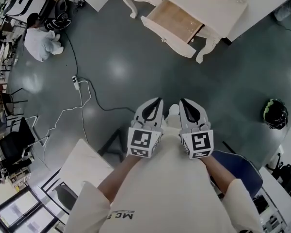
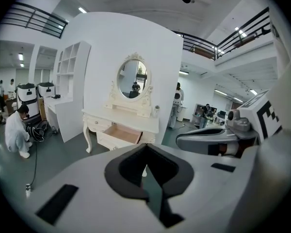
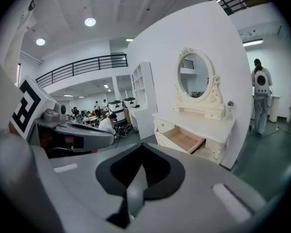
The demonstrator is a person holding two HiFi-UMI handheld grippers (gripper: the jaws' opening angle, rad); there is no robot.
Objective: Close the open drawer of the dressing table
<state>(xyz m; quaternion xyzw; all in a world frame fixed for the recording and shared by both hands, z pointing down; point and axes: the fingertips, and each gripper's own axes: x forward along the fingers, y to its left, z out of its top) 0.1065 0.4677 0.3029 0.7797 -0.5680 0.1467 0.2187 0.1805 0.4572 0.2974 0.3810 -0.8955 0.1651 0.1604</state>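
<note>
I'm at the approach: my left gripper (image 1: 156,104) and right gripper (image 1: 185,104), clenched empty, sit well short of the open drawer (image 1: 174,22), which I must reach and push.

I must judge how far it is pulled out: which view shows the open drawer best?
The head view: it looks down into the open drawer, showing its whole wooden bottom. Both gripper views show it small, from a low angle, so its depth reads poorly.
</note>
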